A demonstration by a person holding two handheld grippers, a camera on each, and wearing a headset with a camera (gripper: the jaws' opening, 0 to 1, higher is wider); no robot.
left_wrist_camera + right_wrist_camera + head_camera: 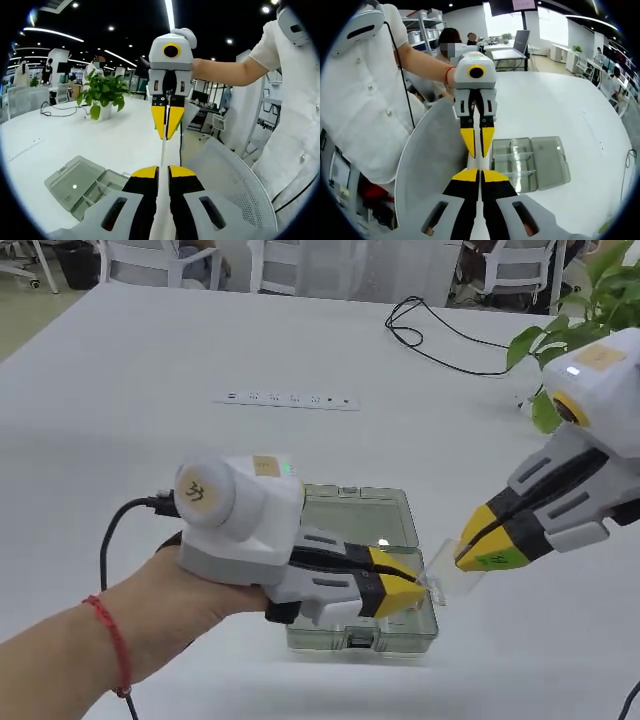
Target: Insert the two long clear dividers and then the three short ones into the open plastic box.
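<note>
Broad white desk [150,440] beneath everything. At its far right edge, a leafy green plant [575,315].

Near the front, the open plastic box [350,635], greyish and see-through, lid laid flat behind the base. In the right gripper view, partitions [512,162] inside the base, number hard to tell.

Over the box's right end, the left gripper [418,592], held by a hand [190,605] with a red cord at the wrist, fingers pinched narrow on 1 end of a clear divider [448,575]. Facing it tip to tip from the right, the right gripper [462,558], fingers likewise nipped tight on the other end.

Farther back on the desk, a white power strip [290,399] and a looped black cable [430,335].

Smallest of all, the divider itself: in the air between the 2 grippers, just beside the box's right end, not inside it. Long or short, cannot tell.
</note>
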